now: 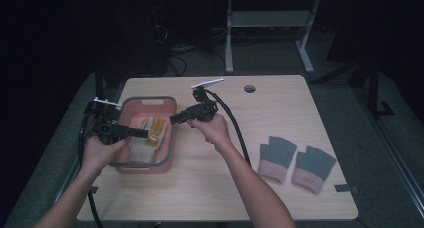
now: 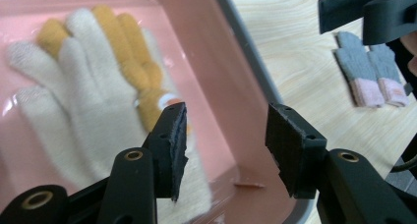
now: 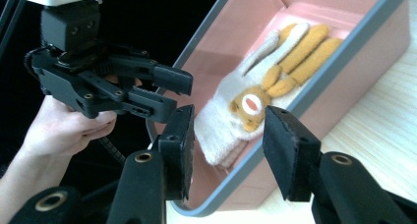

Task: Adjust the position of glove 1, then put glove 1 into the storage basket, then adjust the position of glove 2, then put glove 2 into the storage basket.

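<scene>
The cream-and-orange gloves (image 1: pixel 152 129) lie flat on the floor of the pink bin (image 1: pixel 165 160), one on the other, just beside its right wall. In the high view their long axis runs from about 6 o'clock to 12 o'clock: the cuffs toward me, the fingers pointing to the far rim. In my left gripper view the fingertips fan up toward 11 o'clock and the cuff sits under my near jaw.

My left gripper (image 1: pixel 141 133) hangs over the bin with its jaws apart and nothing between them; one jaw is above the cuff, the other nearer the bin wall. My right gripper (image 1: pixel 173 119) comes in over the right rim, at about 2 o'clock from the gloves, jaws also spread and empty, aimed at the cuff end with the small round badge (image 3: pixel 251 104).

I judge the step in hand to be picking a glove out. To do it well I would bite across the cuff, square to the long axis, where the knit is thickest, and pinch the top glove alone so that the under one stays behind. I should come down clear of the wall, then lift straight up.

The grey-and-pink gloves (image 1: pixel 296 162) lie on the table (image 1: pixel 280 103), well apart at 4 o'clock.
</scene>
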Demonstrator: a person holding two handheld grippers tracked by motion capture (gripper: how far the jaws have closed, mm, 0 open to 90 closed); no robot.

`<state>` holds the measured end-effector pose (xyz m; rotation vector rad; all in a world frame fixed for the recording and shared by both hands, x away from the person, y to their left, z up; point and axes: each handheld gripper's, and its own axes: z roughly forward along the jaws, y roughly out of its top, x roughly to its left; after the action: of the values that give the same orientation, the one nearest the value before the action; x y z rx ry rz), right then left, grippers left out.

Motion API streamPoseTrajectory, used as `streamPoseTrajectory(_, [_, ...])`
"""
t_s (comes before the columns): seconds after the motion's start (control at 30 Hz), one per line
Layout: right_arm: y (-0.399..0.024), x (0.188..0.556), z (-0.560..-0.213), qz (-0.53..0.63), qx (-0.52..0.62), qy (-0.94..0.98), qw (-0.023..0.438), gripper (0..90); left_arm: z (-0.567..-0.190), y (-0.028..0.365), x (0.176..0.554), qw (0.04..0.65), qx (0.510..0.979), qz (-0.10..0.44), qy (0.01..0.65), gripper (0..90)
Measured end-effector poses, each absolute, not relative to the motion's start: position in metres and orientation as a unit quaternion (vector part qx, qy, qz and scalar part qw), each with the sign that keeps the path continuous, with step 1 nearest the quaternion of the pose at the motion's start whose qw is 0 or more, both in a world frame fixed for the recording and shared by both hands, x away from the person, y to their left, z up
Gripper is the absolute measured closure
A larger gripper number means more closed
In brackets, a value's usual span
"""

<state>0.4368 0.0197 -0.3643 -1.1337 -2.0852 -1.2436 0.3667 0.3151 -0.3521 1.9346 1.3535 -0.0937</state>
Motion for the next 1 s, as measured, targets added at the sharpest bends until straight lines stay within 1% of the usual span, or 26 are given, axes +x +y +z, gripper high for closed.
streamPoseTrajectory(0.13, [0.010, 0.433, -0.360, -0.456, -0.415, -0.756, 0.220, 53.0, -0.348, 0.306, 0.365, 0.386, 0.762, -0.038, 0.519, 46.2])
streamPoseTrajectory(0.37, [-0.016, 0.426, -0.356, -0.464, -0.427, -0.749, 0.205, 52.5, -0.341, 0.284, 0.363, 0.389, 0.778, -0.039, 0.492, 43.4])
streamPoseTrajectory(1.0, [-0.096, 0.411, -0.365, -0.473, -0.471, -0.723, 0.182, 51.1, -0.334, 0.226, 0.365, 0.385, 0.804, -0.047, 0.451, 41.8])
